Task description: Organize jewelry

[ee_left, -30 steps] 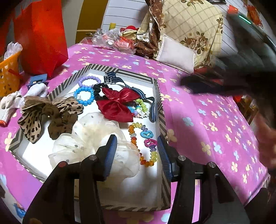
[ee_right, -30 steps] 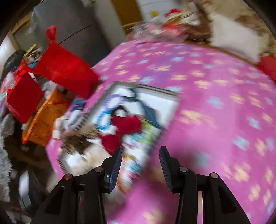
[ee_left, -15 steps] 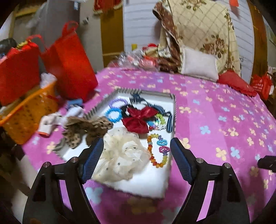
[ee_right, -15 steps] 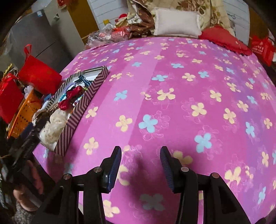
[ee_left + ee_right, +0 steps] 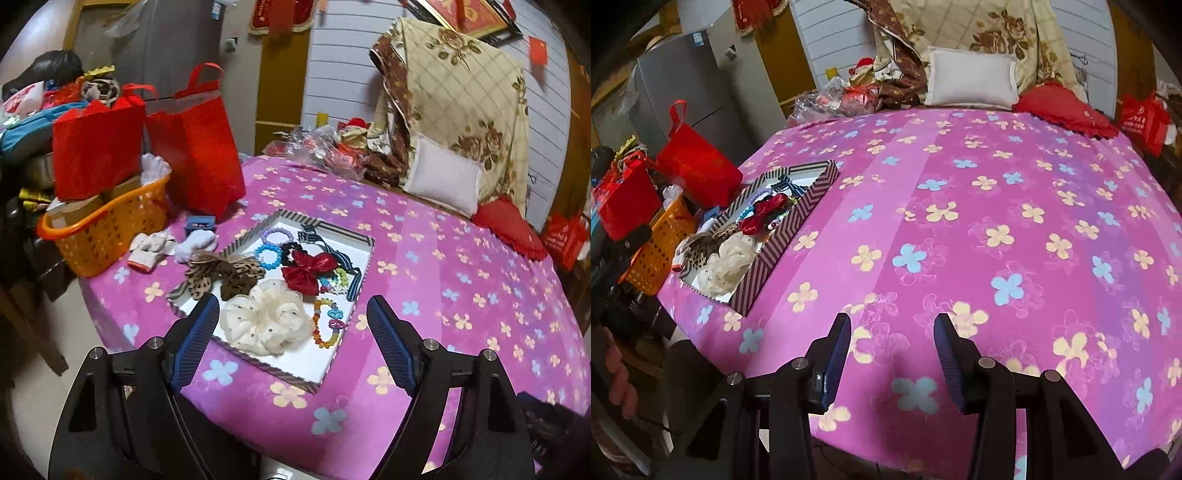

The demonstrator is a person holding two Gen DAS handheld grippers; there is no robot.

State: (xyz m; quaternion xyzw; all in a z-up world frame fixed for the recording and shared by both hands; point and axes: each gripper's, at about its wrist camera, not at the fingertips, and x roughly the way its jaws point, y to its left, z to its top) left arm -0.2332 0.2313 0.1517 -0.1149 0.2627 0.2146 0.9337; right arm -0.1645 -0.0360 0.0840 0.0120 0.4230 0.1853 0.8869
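Observation:
A striped shallow box (image 5: 364, 258) (image 5: 783, 236) lies on the pink flowered tablecloth. In it are a cream scrunchie (image 5: 264, 319), a leopard bow (image 5: 221, 275), a red bow (image 5: 306, 267), a blue bead bracelet (image 5: 267, 254), a purple bracelet (image 5: 277, 234), a colourful bead necklace (image 5: 327, 323) and a striped ribbon (image 5: 332, 251). My left gripper (image 5: 290, 328) is open and empty, held above the box's near end. My right gripper (image 5: 892, 354) is open and empty over bare cloth, to the right of the box.
An orange basket (image 5: 99, 225), two red bags (image 5: 192, 147) and white gloves (image 5: 155, 245) stand left of the box. A white pillow (image 5: 971, 83), a red cushion (image 5: 1067, 110) and a patterned blanket (image 5: 454, 92) lie at the table's far side.
Both grippers have pulled back from the box toward the table's near edge. The left gripper has opened wider. The right gripper has swung away to the right.

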